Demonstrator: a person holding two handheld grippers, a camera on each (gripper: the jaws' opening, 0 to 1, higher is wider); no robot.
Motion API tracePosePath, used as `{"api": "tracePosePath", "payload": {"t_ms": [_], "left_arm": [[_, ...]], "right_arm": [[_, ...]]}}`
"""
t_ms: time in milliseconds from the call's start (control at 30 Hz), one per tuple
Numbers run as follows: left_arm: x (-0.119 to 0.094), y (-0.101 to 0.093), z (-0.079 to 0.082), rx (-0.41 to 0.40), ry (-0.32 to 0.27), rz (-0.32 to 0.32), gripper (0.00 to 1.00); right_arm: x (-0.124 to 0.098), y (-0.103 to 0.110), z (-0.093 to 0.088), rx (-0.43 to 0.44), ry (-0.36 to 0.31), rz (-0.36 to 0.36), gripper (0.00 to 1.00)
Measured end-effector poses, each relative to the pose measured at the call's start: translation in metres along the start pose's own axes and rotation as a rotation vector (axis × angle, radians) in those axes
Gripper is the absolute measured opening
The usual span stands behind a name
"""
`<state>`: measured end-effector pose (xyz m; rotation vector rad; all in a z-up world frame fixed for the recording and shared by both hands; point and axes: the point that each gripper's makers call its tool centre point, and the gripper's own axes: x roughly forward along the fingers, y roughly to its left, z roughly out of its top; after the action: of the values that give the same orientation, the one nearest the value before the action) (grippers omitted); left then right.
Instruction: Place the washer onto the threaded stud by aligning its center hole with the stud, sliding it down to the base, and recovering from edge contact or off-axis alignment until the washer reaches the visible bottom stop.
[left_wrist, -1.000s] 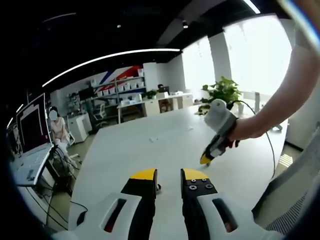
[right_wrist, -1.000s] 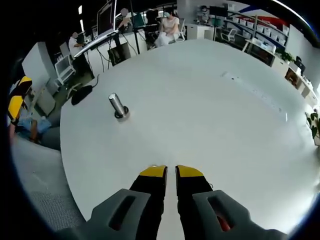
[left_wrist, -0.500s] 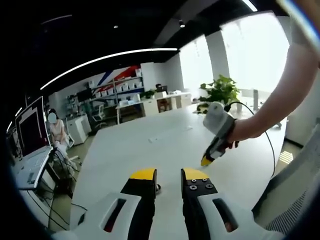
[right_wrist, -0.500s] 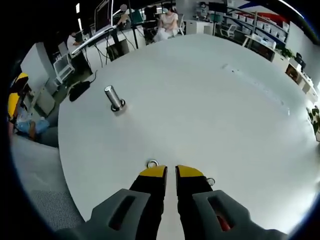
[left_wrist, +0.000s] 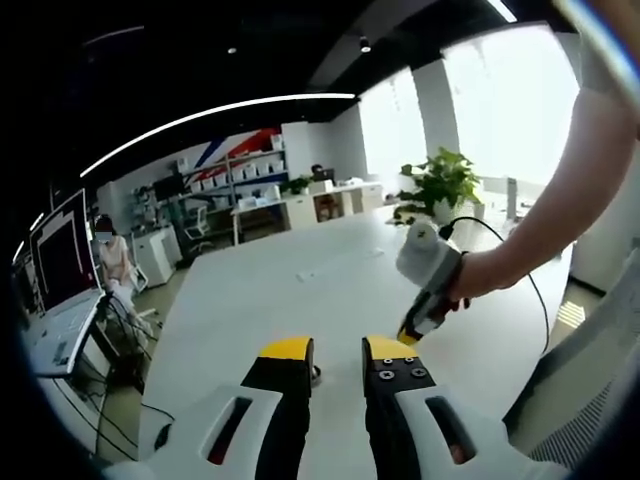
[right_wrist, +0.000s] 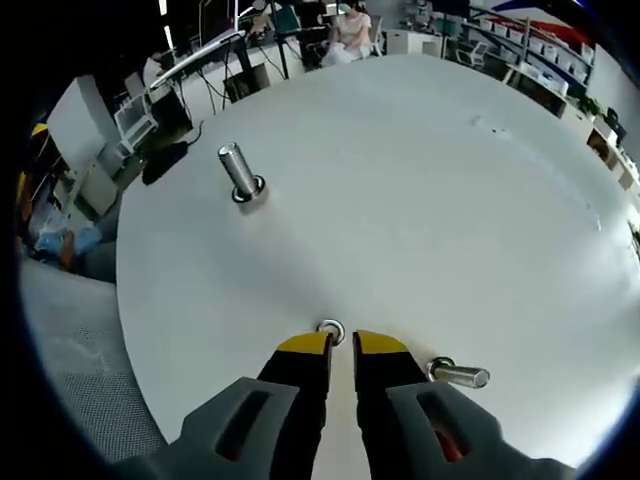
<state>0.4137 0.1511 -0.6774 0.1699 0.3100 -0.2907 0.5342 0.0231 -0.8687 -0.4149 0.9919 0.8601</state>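
A small metal washer (right_wrist: 330, 330) lies flat on the white table (right_wrist: 420, 200), just ahead of my right gripper (right_wrist: 342, 346), whose jaws are shut with nothing between them. The threaded stud (right_wrist: 238, 168) stands upright on its round base at the far left, well away from the washer. In the left gripper view, my left gripper (left_wrist: 338, 350) hovers over the table with its jaws slightly apart and empty. The right gripper (left_wrist: 423, 290), held by a hand, points down at the table to its right. A small metal piece (left_wrist: 316, 376) peeks out beside the left finger.
A loose bolt (right_wrist: 460, 376) lies on its side right of my right fingertips. A dark object (right_wrist: 165, 165) sits near the table's left edge beyond the stud. Desks, monitors, shelves and a seated person (left_wrist: 115, 255) fill the room behind; a potted plant (left_wrist: 440, 185) stands by the windows.
The right gripper view has moved forward and down, bringing the washer and then the loose bolt in at its tips. In the left gripper view, the right gripper has sunk toward the table.
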Motion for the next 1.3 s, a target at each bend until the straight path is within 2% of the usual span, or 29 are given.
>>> {"api": "tracePosePath", "payload": {"t_ms": [467,667,900,1033,1300], "left_arm": [[0.0016,-0.0051,-0.0019,0.014,0.009,-0.017,0.17],[0.0016,-0.0058,-0.0026,0.012,0.012,-0.021,0.17],[0.0017,-0.0076,-0.0021,0.015,0.009,-0.027,0.17],[0.0018,-0.0064,-0.0023,0.014,0.011,-0.024,0.17],[0.0009,-0.0051,-0.0003,0.006,0.003,-0.019,0.17]], "right_arm": [[0.0058,-0.0017,-0.004,-0.032,0.022,-0.016,0.13],[0.0063,-0.0032,-0.0043,-0.071,0.03,-0.03,0.12],[0.0047,-0.0023,-0.0045,-0.106,0.025,-0.046,0.11],[0.0053,-0.0023,-0.0049,-0.13,0.014,-0.045,0.06],[0.0053,-0.0036,-0.0056,-0.122,-0.002,-0.047,0.06]]}}
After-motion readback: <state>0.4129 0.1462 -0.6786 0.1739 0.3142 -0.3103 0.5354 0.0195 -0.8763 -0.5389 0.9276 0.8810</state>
